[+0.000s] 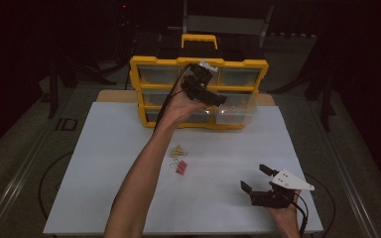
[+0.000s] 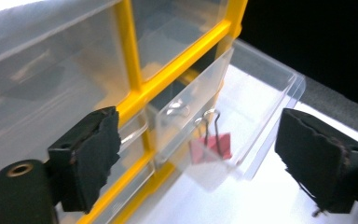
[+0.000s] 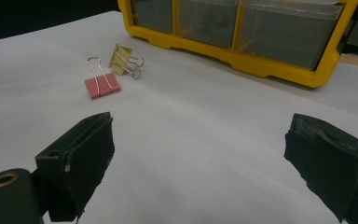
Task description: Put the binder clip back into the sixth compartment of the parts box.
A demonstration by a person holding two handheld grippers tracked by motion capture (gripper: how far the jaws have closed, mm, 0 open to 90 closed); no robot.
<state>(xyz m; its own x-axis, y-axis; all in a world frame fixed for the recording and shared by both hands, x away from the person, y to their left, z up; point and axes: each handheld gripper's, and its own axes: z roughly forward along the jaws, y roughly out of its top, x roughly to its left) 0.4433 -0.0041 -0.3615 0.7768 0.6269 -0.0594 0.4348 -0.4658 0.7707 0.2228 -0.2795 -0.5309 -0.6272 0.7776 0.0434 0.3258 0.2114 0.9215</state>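
Note:
A yellow organiser (image 1: 146,89) with clear drawers stands at the back of the white table. One clear drawer (image 1: 238,110) on its right side is pulled out. My left gripper (image 1: 217,99) hovers over that drawer with its jaws open and nothing between them. In the left gripper view, the left gripper (image 2: 200,158) frames the drawer (image 2: 261,107), and a red binder clip (image 2: 212,147) sits inside it, apart from both pads. My right gripper (image 1: 254,177) rests open near the front right of the table, holding nothing. The right gripper (image 3: 198,158) faces bare sheet.
A yellow binder clip (image 1: 177,151) and a pink one (image 1: 180,166) lie side by side mid-table, seen as the yellow clip (image 3: 123,60) and pink clip (image 3: 102,86) in the right gripper view. The organiser (image 3: 261,60) blocks the back. The white sheet (image 1: 104,198) ends at dark floor.

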